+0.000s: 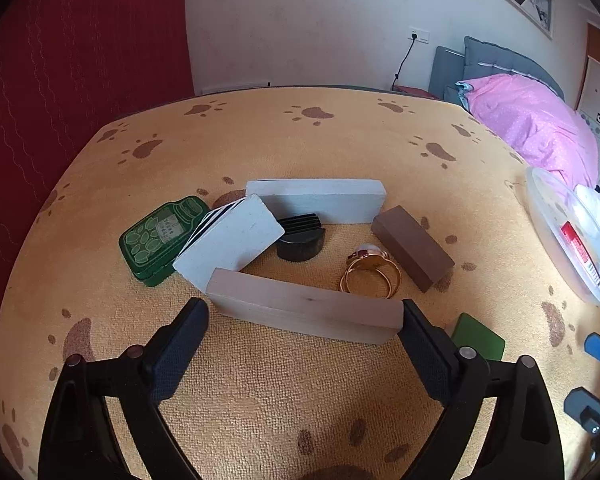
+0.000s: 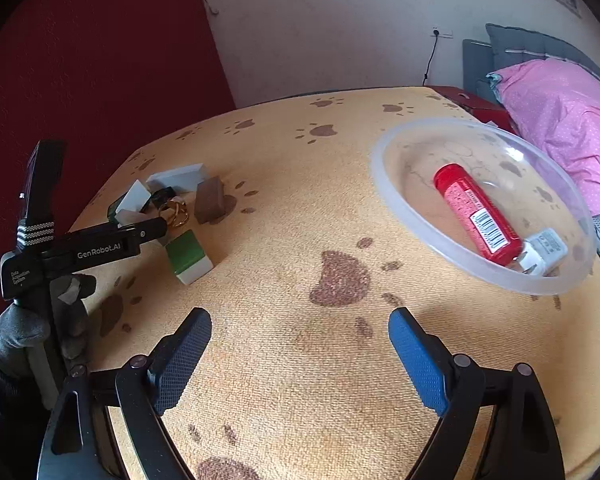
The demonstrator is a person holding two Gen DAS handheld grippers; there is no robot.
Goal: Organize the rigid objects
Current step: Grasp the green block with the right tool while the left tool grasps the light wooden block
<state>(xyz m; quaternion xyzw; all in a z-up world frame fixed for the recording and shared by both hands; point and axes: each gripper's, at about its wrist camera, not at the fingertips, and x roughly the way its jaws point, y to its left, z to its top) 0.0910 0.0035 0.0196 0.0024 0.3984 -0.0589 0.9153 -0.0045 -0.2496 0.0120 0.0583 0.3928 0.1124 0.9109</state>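
A table (image 2: 300, 380) under a yellow paw-print cloth carries blocks, a green tin (image 1: 160, 236) and a gold ring (image 1: 369, 276) toward its left edge, a clear bowl (image 2: 395, 184) toward its right edge.

Red curtain (image 1: 60, 80) on the left, white wall (image 1: 300, 20) with 1 plugged-in socket (image 1: 418, 35), grey bed (image 1: 499, 60), pink duvet (image 1: 531, 120), daylight.
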